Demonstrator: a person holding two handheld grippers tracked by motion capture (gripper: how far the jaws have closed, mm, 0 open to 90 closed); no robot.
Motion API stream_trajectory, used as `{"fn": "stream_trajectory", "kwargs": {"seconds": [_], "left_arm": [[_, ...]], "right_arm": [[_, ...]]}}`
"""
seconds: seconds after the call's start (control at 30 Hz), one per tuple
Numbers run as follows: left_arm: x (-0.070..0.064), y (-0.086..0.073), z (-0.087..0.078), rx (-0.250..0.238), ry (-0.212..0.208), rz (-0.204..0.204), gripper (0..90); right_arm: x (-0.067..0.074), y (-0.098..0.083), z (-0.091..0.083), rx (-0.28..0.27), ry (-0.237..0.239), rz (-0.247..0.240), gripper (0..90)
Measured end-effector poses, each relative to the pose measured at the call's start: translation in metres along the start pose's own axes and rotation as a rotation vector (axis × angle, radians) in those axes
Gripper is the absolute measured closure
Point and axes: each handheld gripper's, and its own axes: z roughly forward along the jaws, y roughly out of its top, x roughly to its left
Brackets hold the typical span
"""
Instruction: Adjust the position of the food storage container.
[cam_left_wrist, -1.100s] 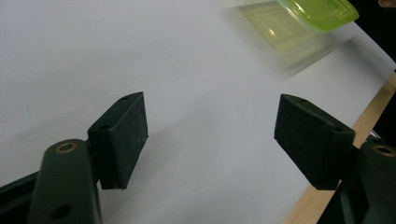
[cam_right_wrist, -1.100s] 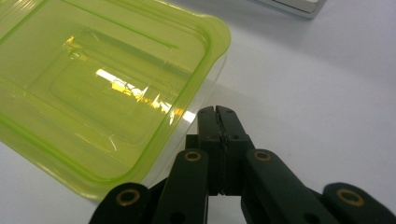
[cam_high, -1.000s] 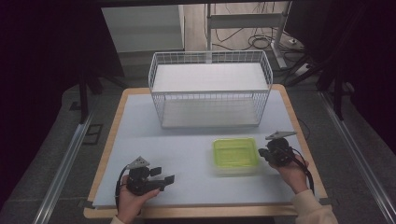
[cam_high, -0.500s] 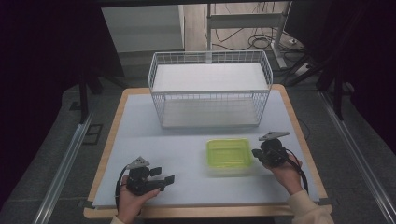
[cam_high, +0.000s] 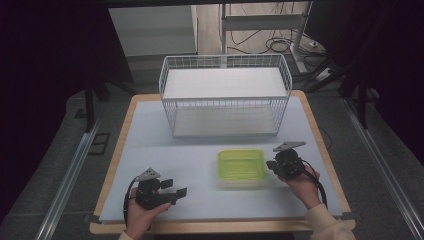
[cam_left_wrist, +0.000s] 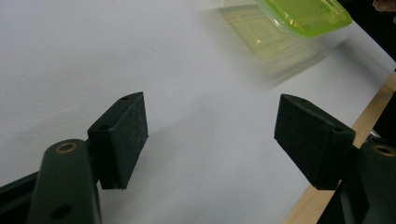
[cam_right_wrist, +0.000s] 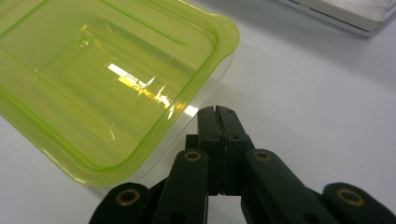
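Sitting shut, right gripper (cam_right_wrist: 217, 111) just beside green-lidded box (cam_high: 241, 165), nearer hand to it. Waiting wide open, holding nothing, left gripper (cam_high: 175, 188), box well apart.

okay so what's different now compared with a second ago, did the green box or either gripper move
The right gripper has crept a little leftward, up to the right edge of the green-lidded container, its jaws shut with nothing between them; whether the tips touch it is hard to tell. The container has slid slightly left. The left gripper has stayed put near the front edge with its jaws open and empty, and the wire basket has not moved.
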Motion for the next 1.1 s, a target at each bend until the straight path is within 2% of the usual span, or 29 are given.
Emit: {"fn": "stream_trajectory", "kwargs": {"seconds": [0.3, 0.7, 0.87, 1.0, 1.1], "left_arm": [[0.0, 0.0, 0.0, 0.0, 0.0, -0.001, 25.7], [0.0, 0.0, 0.0, 0.001, -0.001, 0.001, 25.7], [0.0, 0.0, 0.0, -0.006, -0.001, -0.005, 25.7], [0.0, 0.0, -0.002, -0.014, 0.0, -0.005, 25.7], [0.001, 0.001, -0.003, -0.018, 0.002, -0.008, 25.7]], "right_arm": [[0.017, 0.005, 0.008, 0.002, 0.029, -0.03, 89.5], [0.028, 0.009, 0.02, 0.011, 0.045, -0.052, 89.5], [0.024, 0.007, 0.018, 0.007, 0.042, -0.038, 89.4], [0.018, 0.001, 0.011, -0.004, 0.033, -0.024, 89.3], [0.012, -0.005, 0.002, -0.023, 0.044, 0.004, 89.2]]}}
